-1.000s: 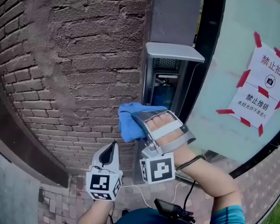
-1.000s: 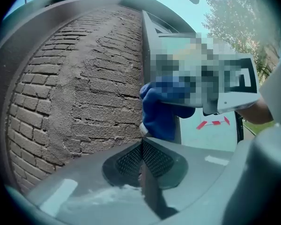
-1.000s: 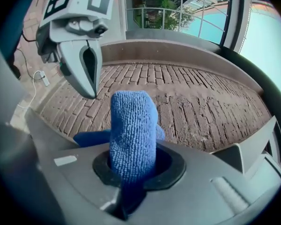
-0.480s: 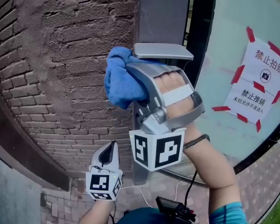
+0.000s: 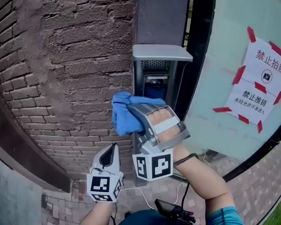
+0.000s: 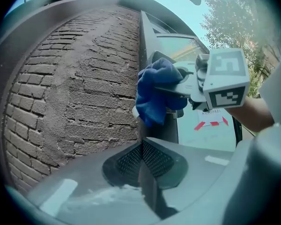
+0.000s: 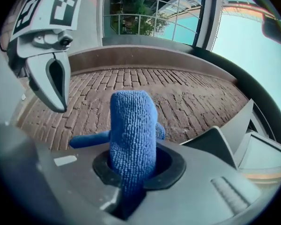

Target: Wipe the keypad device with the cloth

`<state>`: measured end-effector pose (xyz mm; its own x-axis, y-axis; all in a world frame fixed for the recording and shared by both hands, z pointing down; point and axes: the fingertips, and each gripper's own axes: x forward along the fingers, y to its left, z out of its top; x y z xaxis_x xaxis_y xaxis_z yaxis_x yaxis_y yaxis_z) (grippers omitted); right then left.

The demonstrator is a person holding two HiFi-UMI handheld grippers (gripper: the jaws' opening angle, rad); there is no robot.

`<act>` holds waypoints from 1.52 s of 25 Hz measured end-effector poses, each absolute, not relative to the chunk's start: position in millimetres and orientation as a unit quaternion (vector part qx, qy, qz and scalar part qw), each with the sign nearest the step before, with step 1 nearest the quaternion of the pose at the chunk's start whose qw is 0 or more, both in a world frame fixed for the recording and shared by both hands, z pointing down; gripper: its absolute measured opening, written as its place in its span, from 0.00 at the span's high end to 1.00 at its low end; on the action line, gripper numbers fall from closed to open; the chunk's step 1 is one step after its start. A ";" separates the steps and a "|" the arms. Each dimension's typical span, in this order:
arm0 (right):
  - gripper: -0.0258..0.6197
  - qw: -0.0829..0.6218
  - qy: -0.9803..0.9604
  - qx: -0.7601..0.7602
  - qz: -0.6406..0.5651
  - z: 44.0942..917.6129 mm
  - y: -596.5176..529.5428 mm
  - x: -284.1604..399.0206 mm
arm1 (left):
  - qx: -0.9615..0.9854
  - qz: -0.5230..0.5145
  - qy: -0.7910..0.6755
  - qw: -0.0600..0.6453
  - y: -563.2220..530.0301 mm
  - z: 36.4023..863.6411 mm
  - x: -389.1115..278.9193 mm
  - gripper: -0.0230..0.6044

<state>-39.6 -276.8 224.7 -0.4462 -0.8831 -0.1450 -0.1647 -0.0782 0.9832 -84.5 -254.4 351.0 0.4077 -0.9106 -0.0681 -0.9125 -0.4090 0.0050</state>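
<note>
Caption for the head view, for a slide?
Right gripper holds a blue cloth at the keypad device; left gripper hangs shut below.

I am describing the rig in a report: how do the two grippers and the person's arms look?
Both are light grey. The right gripper has a pale strap across the hand; the left gripper tapers to a point. Each ends in a white cube with black square markers. The right wrist wears a dark band, and the sleeve is teal.

Blue cloth (image 5: 124, 114), bunched, against wall-mounted keypad device (image 5: 155, 83)
</note>
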 end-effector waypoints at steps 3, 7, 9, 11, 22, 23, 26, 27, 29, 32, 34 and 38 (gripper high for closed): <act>0.89 0.313 -0.626 0.419 -0.578 249.4 -275.8 -38.4 | -0.840 0.026 0.541 0.014 -254.1 353.9 -81.2 0.96; 0.89 0.328 -0.653 0.402 -0.552 278.1 -272.9 -36.8 | -0.841 0.023 0.540 0.012 -253.7 357.0 -78.0 0.96; 0.89 0.314 -0.675 0.401 -0.534 281.6 -265.8 -35.0 | -0.842 0.023 0.540 0.011 -253.3 357.9 -77.4 0.96; 0.89 0.270 -0.704 0.416 -0.509 266.1 -254.7 -29.4 | -0.841 0.022 0.540 0.010 -253.2 358.6 -78.0 0.96; 0.89 0.045 -0.688 0.554 -0.467 91.7 -252.2 21.7 | -0.844 0.030 0.535 0.029 -251.3 340.9 -70.6 0.96; 0.89 0.065 -0.688 0.554 -0.464 95.9 -259.3 20.4 | -0.843 0.031 0.535 0.032 -250.4 338.1 -70.9 0.96; 0.89 0.117 -0.700 0.547 -0.444 122.0 -277.8 15.5 | -0.841 0.032 0.538 0.036 -249.4 335.2 -73.1 0.96; 0.89 0.128 -0.706 0.542 -0.438 133.3 -282.0 13.8 | -0.841 0.031 0.539 0.035 -249.2 336.5 -74.1 0.96; 0.89 0.146 -0.713 0.533 -0.431 156.1 -286.6 10.4 | -0.840 0.028 0.541 0.031 -249.2 340.7 -76.3 0.96; 0.89 0.166 -0.722 0.522 -0.423 186.5 -289.1 7.1 | -0.839 0.025 0.543 0.025 -250.2 345.5 -77.7 0.96; 0.89 0.176 -0.727 0.516 -0.417 203.8 -289.9 6.6 | -0.840 0.023 0.542 0.023 -250.9 348.3 -76.5 0.96; 0.89 0.200 -0.734 0.504 -0.408 231.6 -290.9 6.5 | -0.842 0.020 0.538 0.018 -251.8 352.5 -71.9 0.96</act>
